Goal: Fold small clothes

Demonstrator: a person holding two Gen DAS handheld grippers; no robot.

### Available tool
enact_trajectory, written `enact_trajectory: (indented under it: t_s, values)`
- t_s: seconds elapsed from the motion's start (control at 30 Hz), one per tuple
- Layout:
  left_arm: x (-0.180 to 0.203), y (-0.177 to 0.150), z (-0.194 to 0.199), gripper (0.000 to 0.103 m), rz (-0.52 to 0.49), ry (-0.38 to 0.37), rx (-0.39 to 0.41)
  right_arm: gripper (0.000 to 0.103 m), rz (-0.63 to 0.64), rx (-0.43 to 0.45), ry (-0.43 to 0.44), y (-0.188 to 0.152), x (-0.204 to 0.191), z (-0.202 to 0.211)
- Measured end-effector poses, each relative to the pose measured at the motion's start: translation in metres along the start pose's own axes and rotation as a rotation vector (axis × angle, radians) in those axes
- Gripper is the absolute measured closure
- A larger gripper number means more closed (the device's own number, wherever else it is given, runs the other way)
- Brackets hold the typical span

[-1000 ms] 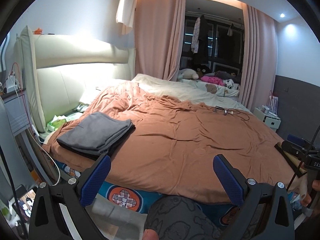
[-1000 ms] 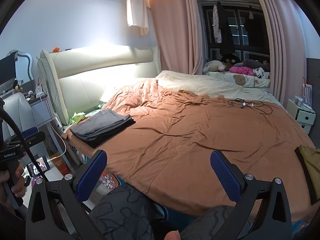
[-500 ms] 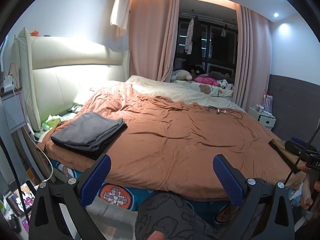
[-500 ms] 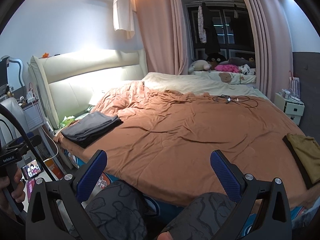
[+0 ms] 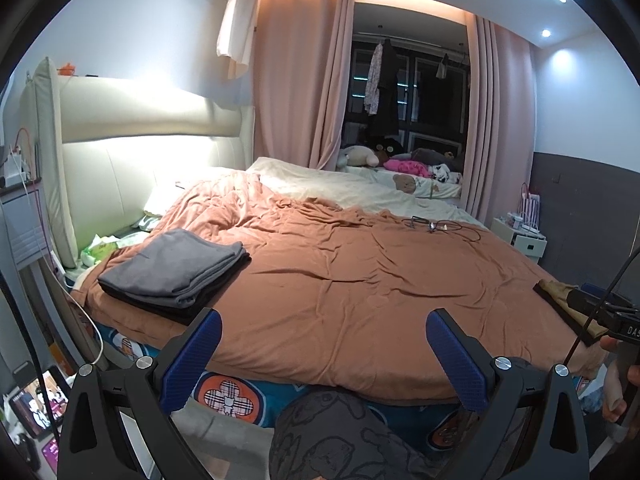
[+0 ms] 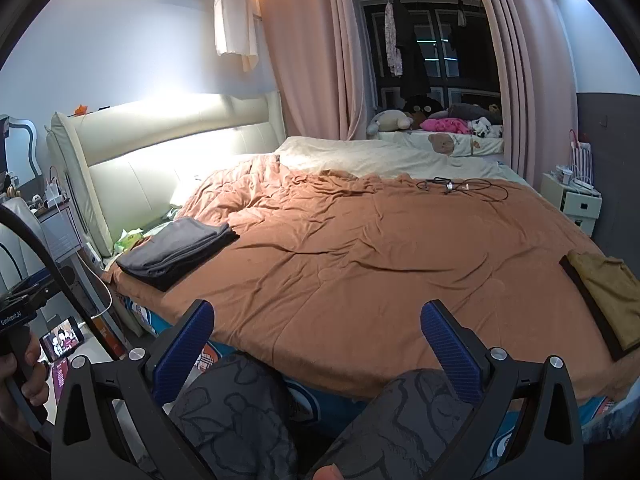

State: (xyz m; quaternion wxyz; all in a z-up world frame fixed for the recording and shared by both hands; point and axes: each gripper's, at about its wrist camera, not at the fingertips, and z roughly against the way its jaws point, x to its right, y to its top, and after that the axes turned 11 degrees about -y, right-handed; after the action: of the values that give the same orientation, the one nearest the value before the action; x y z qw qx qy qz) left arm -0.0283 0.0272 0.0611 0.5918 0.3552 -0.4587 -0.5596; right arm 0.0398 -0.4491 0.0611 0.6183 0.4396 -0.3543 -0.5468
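Note:
A folded stack of grey and black clothes lies on the near left corner of the bed's orange duvet; it also shows in the right wrist view. A mustard and black garment lies flat at the bed's right edge, seen partly in the left wrist view. My left gripper is open and empty, held off the bed's near edge. My right gripper is open and empty, also short of the bed, above the person's knees.
Black cables lie on the far side of the duvet. A cream headboard stands at left, a white nightstand at right. A phone rests on the floor at left. Plush toys lie by the window.
Both grippers have pulled back and risen a little from the bed, so more of the room and the mustard garment shows. Both stayed open. The clothes have not moved.

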Motion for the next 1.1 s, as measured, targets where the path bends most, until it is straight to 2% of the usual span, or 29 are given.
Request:
enact_trajectory:
  t_s: [1.1]
  values:
    - [-0.003,-0.01,0.011,0.0,0.003,-0.013,-0.012,0.0,-0.003,-0.015,0.004,-0.001,0.008,0.006]
